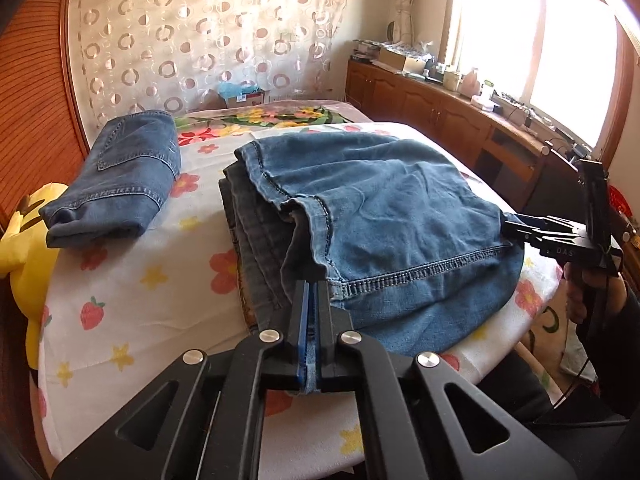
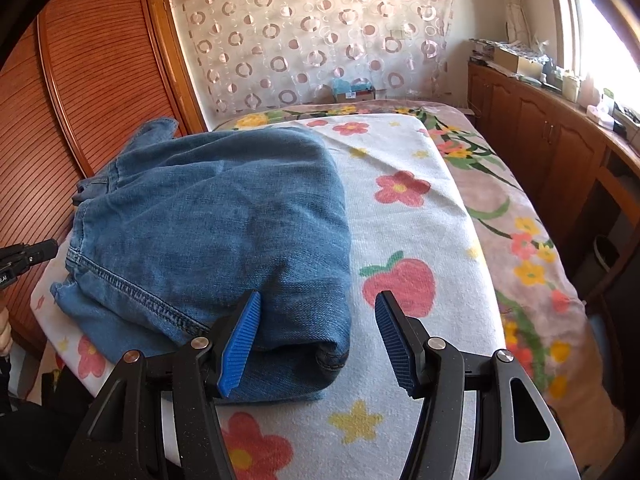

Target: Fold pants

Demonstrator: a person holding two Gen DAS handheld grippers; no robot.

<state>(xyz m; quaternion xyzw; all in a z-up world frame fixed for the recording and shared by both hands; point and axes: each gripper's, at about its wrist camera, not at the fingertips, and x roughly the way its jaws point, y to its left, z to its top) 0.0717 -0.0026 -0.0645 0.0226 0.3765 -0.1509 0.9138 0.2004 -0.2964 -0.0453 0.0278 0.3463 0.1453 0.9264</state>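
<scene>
Fingers (image 1: 296, 320) of the left gripper (image 1: 310, 344) clench the hem of the blue pants (image 1: 380, 208), folded on the flowered bed (image 1: 132, 280); the right gripper (image 2: 316, 336) is spread apart, straddling the fold's corner. At ten o'clock in the left wrist view lie second folded jeans (image 1: 124, 184), a yellow plush (image 1: 24, 232) beside them.

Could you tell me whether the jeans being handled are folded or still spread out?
Folded. The jeans lie doubled in layers on the towel, with stacked edges showing in the left view; the left gripper grips one hem.
</scene>
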